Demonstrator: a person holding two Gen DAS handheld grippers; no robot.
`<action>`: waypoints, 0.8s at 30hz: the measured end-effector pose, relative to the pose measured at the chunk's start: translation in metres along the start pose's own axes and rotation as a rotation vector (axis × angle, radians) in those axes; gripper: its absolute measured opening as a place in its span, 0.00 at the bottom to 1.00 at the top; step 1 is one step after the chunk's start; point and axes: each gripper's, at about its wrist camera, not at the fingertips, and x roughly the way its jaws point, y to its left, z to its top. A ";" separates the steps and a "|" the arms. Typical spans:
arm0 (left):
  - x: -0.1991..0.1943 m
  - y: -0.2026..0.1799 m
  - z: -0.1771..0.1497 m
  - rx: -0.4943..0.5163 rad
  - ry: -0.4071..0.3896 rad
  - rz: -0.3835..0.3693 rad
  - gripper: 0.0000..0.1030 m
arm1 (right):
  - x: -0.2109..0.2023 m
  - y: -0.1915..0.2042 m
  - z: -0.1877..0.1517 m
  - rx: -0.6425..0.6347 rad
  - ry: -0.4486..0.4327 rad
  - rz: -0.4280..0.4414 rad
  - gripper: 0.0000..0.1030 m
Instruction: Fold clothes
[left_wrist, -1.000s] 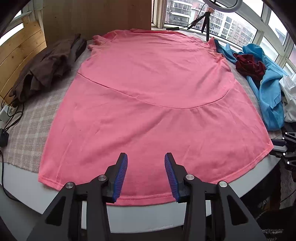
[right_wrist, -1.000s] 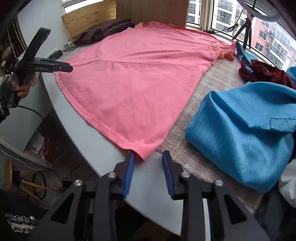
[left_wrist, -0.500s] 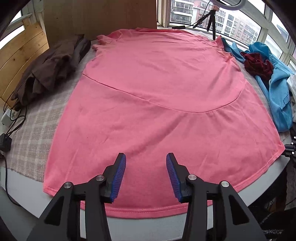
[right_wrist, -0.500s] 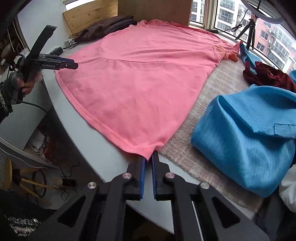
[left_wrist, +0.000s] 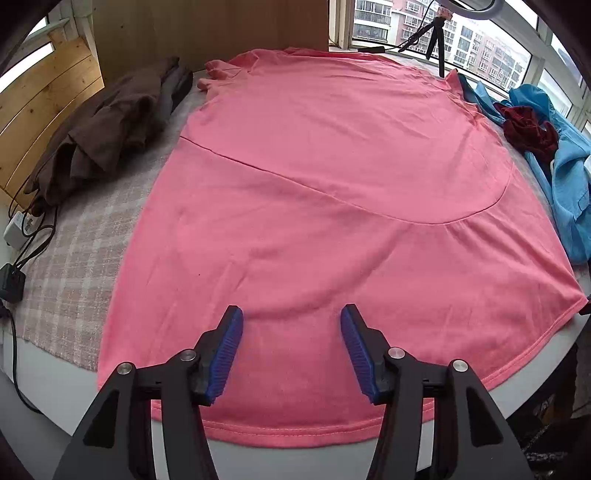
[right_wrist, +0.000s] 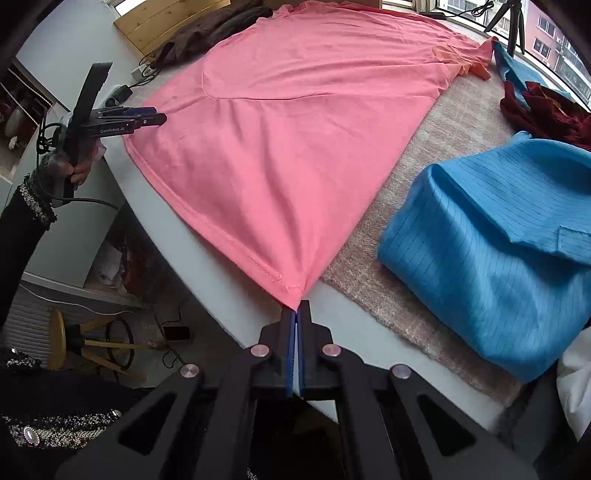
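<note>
A large pink garment (left_wrist: 325, 206) lies spread flat over the table, its hem along the near edge. My left gripper (left_wrist: 291, 347) hovers open just above the hem's middle, nothing between its blue pads. In the right wrist view the same pink garment (right_wrist: 295, 140) runs to a corner at the table's edge, and my right gripper (right_wrist: 295, 314) is shut on that hem corner, which it has lifted slightly. The left gripper (right_wrist: 147, 116) shows there too, held by a hand at the hem's other side.
A brown clothes pile (left_wrist: 107, 125) lies at the left. Blue garment (right_wrist: 495, 251) and dark red cloth (right_wrist: 543, 110) crowd the right side. A checked mat (left_wrist: 70, 266) covers the table. Charger and cables (left_wrist: 14, 273) sit at the left edge. A tripod (left_wrist: 436, 33) stands by the window.
My right gripper went from open beside the hem corner to shut on it, and has raised it a little. The left gripper has moved forward over the hem, still open.
</note>
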 end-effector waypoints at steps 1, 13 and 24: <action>0.000 0.000 0.001 0.004 0.003 0.000 0.52 | 0.002 0.002 -0.002 -0.002 0.004 -0.001 0.01; -0.057 -0.117 -0.003 0.258 -0.089 -0.166 0.51 | -0.042 -0.034 -0.002 0.140 -0.047 0.175 0.03; -0.043 -0.311 -0.030 0.615 -0.058 -0.401 0.53 | -0.108 -0.137 0.090 0.312 -0.272 0.120 0.25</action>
